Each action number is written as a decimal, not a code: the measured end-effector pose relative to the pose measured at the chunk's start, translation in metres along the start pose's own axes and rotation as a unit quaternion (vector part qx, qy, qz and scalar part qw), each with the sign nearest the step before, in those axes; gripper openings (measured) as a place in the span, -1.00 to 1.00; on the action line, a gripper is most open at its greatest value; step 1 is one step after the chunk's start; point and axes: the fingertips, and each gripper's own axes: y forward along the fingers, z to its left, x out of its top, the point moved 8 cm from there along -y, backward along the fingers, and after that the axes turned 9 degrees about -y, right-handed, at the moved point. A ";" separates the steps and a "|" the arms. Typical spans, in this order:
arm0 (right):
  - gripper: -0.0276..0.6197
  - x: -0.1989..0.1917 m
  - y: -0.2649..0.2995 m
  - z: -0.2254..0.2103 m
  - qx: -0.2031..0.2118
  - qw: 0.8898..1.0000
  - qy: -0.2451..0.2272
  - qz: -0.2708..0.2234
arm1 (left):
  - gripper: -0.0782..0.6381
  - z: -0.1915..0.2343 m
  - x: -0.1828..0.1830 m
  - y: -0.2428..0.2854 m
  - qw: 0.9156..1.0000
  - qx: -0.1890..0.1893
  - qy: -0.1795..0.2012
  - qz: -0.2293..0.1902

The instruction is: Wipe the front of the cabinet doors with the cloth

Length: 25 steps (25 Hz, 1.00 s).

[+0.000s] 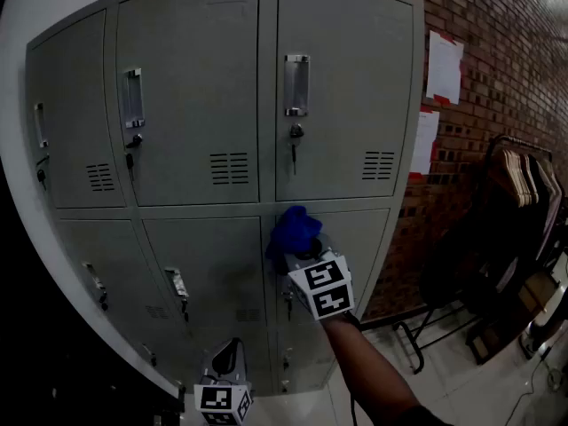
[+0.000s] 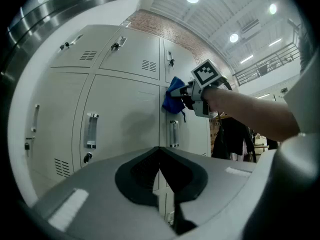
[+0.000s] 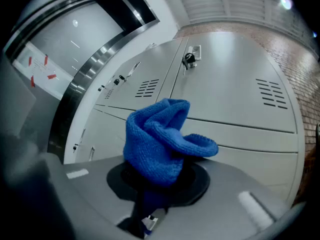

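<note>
Cloth (image 1: 295, 227), a single blue knitted one, is bunched in the closed jaws of the right gripper (image 1: 306, 254), just below the centre of the head view. It is against, or a hair off, the upper-left corner of the right-hand middle-row door (image 1: 359, 247); the left gripper view suggests contact at the seam, though I cannot be certain. The left gripper (image 1: 227, 358) hangs low at 6 o'clock, jaws closed together with nothing between them and apart from the lockers. As a judgement, wiping is under way on that one door. No streak, damp patch or change in sheen marks any door as done, so most of the fronts should be counted as left to do. By count: one cloth and two grippers. The grey locker cabinet (image 1: 186, 105) shows three doors in the top row, three in the middle row, and a bottom row only partly visible toward 6 o'clock. Two paper sheets (image 1: 444, 65) are on the brick wall at 2 o'clock, and one clothes rack (image 1: 524, 180) stands at 3 o'clock.
</note>
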 end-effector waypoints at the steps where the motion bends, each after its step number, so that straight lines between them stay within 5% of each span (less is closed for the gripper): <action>1: -0.67 -0.001 -0.001 0.000 0.002 1.000 -0.002 0.000 | -0.75 -0.002 0.002 -0.002 1.000 0.001 -0.001 -0.002; 14: -0.69 -0.008 -0.008 -0.011 0.009 1.000 -0.014 0.010 | -0.75 -0.008 0.000 0.004 1.000 -0.006 -0.008 0.002; 25: -0.69 -0.037 -0.051 -0.089 -0.040 0.999 -0.003 0.037 | -0.75 -0.019 -0.002 0.009 1.000 -0.018 -0.013 0.006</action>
